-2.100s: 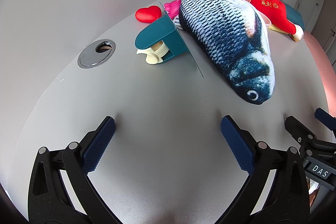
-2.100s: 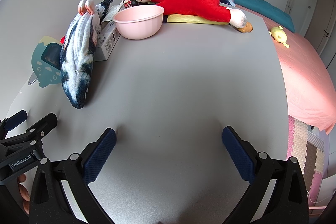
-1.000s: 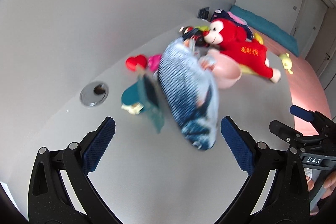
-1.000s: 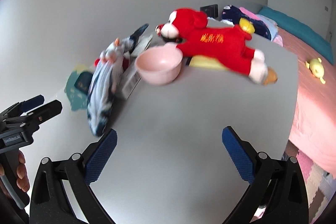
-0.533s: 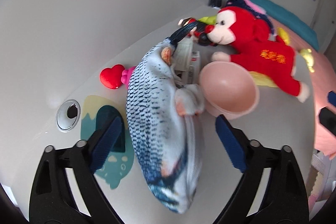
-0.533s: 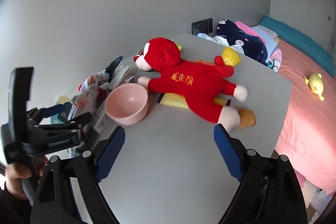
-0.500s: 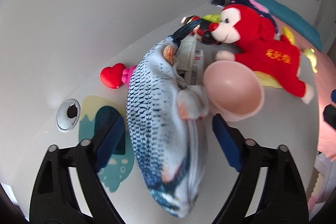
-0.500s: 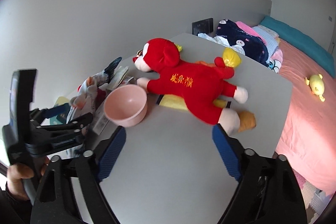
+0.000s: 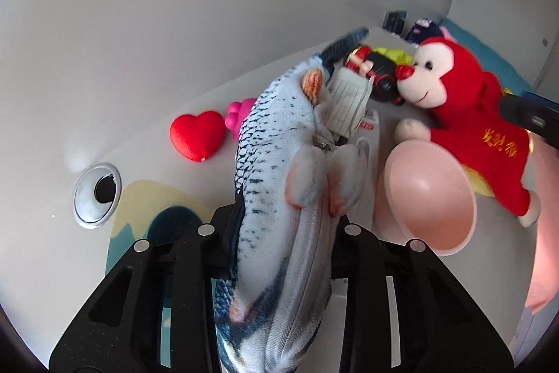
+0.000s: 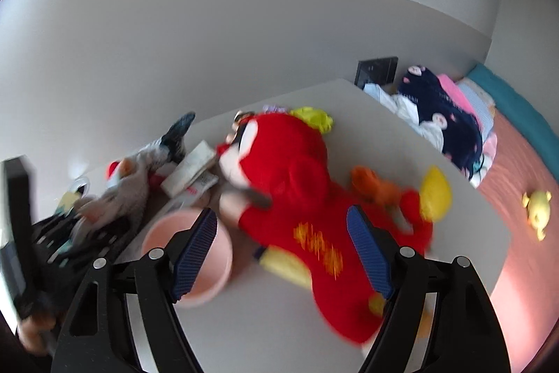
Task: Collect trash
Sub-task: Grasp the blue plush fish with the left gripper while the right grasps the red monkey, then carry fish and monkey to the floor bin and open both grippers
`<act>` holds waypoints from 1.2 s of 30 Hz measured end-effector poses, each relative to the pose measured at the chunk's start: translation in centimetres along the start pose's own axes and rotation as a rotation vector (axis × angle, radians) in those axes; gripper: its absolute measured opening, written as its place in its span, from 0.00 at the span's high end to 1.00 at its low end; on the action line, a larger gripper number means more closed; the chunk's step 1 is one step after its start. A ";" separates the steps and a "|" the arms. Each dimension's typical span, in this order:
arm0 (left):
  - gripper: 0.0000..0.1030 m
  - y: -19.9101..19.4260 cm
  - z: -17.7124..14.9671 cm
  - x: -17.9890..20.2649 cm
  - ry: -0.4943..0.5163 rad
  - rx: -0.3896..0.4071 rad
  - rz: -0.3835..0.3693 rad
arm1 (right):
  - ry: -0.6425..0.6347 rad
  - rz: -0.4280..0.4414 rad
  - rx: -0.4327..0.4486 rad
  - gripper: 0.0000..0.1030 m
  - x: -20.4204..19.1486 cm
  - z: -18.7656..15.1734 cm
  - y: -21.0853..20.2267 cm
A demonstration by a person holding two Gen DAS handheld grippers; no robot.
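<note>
In the left wrist view the left gripper (image 9: 284, 233), low in the frame, has just been closing and its jaws now pinch the plush fish (image 9: 279, 170) running up the centre; a pink bowl (image 9: 428, 194) sits to its right, a red heart (image 9: 197, 135) upper left; in the blurred right wrist view the right gripper (image 10: 279, 254) stands released, jaws either side of the red plush monkey (image 10: 300, 198), not pressing it.
</note>
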State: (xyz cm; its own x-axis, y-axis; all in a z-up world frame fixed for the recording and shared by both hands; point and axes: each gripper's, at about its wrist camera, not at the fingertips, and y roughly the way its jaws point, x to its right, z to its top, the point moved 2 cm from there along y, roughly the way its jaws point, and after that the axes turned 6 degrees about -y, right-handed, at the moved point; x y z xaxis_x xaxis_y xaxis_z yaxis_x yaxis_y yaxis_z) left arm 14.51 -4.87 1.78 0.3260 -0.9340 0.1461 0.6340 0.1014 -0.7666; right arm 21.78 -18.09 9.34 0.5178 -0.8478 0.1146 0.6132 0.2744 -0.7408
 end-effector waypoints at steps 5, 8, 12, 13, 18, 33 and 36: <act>0.72 -0.6 0.1 -1.6 -0.063 0.013 -0.101 | -0.023 -0.061 -0.045 0.24 0.0 1.8 3.5; 0.73 -0.9 0.1 -2.2 -0.084 0.036 -0.109 | -0.001 -0.035 -0.088 0.36 0.4 1.6 5.0; 0.73 -2.3 0.0 -2.7 -0.103 0.076 -0.128 | 0.058 -0.050 -0.053 0.61 1.3 1.4 4.0; 0.73 -2.8 0.0 -2.7 -0.099 0.094 -0.127 | 0.063 -0.060 -0.038 0.62 1.5 1.4 3.4; 0.73 -5.2 0.2 -2.2 -0.060 0.136 -0.140 | 0.090 -0.083 0.026 0.62 3.3 1.4 -0.8; 0.73 -15.5 -0.7 3.3 0.075 0.231 -0.197 | 0.214 -0.102 0.209 0.61 11.2 -1.4 -16.6; 0.73 -17.5 -2.3 5.9 0.108 0.227 -0.247 | 0.236 -0.112 0.217 0.61 12.4 -3.8 -19.1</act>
State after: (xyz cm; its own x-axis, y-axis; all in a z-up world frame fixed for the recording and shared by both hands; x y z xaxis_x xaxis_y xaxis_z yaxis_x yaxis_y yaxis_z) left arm 3.73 -12.89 14.64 0.0748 -0.9696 0.2331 0.8281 -0.0699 -0.5563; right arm 14.20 -35.62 22.40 0.3039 -0.9526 0.0122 0.7842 0.2428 -0.5710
